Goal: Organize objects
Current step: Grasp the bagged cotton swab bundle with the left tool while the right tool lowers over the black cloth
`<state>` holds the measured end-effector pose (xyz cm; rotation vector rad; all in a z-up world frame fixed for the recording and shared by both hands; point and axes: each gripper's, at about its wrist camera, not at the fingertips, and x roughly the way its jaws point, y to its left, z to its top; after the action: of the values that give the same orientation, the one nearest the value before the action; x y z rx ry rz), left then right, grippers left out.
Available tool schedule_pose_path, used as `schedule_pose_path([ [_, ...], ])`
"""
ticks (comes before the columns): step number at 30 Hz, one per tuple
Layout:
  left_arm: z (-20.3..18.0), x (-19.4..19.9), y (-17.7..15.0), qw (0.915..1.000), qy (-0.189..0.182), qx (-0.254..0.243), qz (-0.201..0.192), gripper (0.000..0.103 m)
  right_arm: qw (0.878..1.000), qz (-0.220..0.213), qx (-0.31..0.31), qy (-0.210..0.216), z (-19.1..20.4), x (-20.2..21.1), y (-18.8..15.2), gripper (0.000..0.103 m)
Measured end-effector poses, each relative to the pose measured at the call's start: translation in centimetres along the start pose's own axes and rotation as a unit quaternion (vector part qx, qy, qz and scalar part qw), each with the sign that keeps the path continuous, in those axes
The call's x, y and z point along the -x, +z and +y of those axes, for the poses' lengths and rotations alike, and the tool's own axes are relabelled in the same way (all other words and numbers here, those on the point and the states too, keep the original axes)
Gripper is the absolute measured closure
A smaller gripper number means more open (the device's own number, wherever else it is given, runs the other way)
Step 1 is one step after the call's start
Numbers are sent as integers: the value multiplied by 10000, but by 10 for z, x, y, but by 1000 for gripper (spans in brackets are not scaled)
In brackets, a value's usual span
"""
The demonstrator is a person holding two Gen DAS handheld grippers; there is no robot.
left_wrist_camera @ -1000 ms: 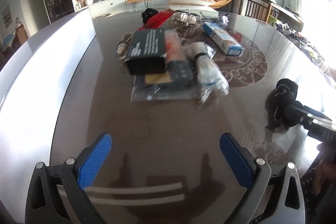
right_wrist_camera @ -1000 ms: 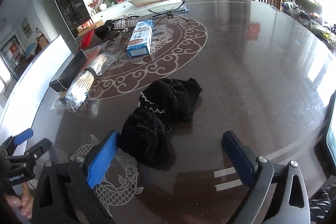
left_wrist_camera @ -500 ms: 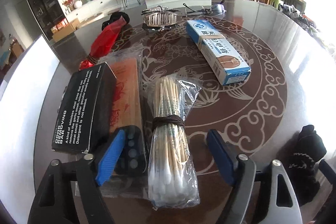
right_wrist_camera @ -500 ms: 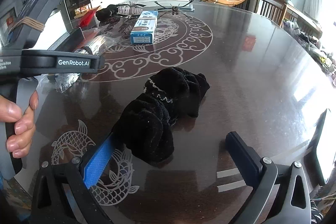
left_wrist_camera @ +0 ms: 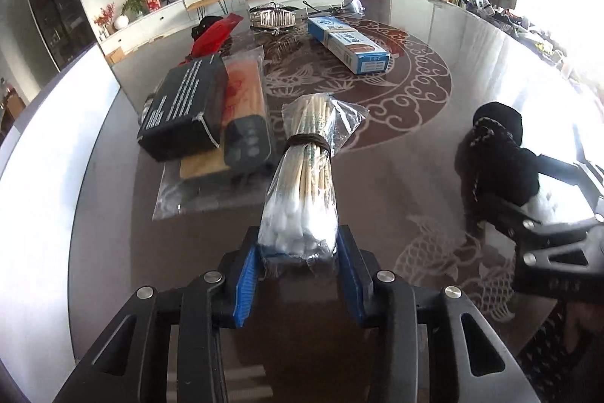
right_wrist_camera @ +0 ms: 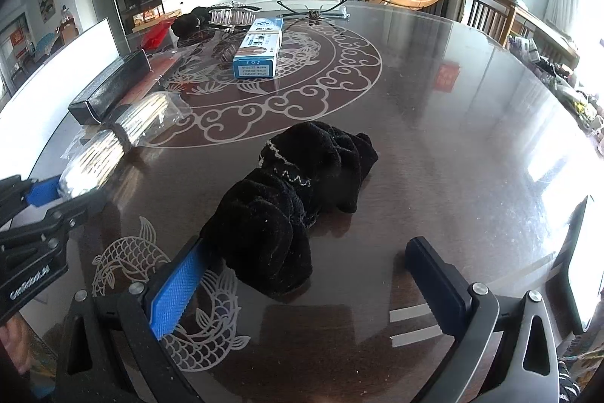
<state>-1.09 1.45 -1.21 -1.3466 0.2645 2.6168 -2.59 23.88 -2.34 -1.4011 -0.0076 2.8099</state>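
Blue-padded left gripper (left_wrist_camera: pixel 298 252) clamped on the cotton end of a bagged bundle of cotton swabs (left_wrist_camera: pixel 305 172), wooden sticks pointing away across a dark glossy table (left_wrist_camera: pixel 411 146) with pale scrollwork and fish motifs. Just left of the bundle: a black box (left_wrist_camera: pixel 181 108) stacked over a plastic-wrapped orange pack (left_wrist_camera: pixel 241 93). Farther back: a blue and white carton (left_wrist_camera: pixel 347 44), a red bag (left_wrist_camera: pixel 213 34), a silvery metal rack (left_wrist_camera: pixel 271 17). Right gripper (right_wrist_camera: pixel 305 274) spread wide, holding nothing, its blue left pad touching the near end of a crumpled black knit garment (right_wrist_camera: pixel 298 191) lying on the table, right finger well apart from it. Living room with television behind.
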Motion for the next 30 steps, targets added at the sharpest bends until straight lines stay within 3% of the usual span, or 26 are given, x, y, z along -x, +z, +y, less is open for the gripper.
schedule_pose_path([
  [2, 11, 5, -10, 9994, -243, 245, 39, 64, 10000, 0, 1, 1, 0, 0, 0, 0],
  [6, 18, 9, -21, 9993, -292, 246, -64, 59, 10000, -8, -3, -9, 0, 0, 0, 0],
  [7, 18, 5, -18, 9994, -276, 205, -51, 54, 10000, -11, -6, -14, 0, 0, 0, 0],
  [8, 18, 3, -17, 9995, -267, 181, 2, 39, 10000, -12, -6, -14, 0, 0, 0, 0],
  [9, 19, 0, -15, 9994, -285, 170, 85, 30, 10000, -17, -7, -15, 0, 0, 0, 0],
  [14, 21, 7, -2, 9988, -488, 22, 69, 30, 10000, -27, -7, -10, 0, -1, 0, 0],
  [17, 20, 8, 11, 9983, -561, -153, 100, 18, 10000, -20, -10, -18, 0, -1, 0, 0],
  [23, 7, -12, 29, 9982, -288, -504, 138, 18, 10000, -12, 5, 3, 0, -1, 1, 0],
  [25, -1, -13, 29, 9976, -271, -634, 103, 24, 10000, -8, 9, 3, 1, -1, 1, 0],
  [27, -8, -15, 26, 9965, -222, -797, 87, 53, 10000, -7, 8, 2, 1, -1, 1, 0],
  [29, -13, -14, 21, 9962, -215, -840, 64, 68, 10000, -8, 7, 2, 1, -1, 1, 0],
  [30, -14, -13, 19, 9966, -213, -795, 62, 68, 10000, -9, 9, 3, 1, -1, 1, 0],
])
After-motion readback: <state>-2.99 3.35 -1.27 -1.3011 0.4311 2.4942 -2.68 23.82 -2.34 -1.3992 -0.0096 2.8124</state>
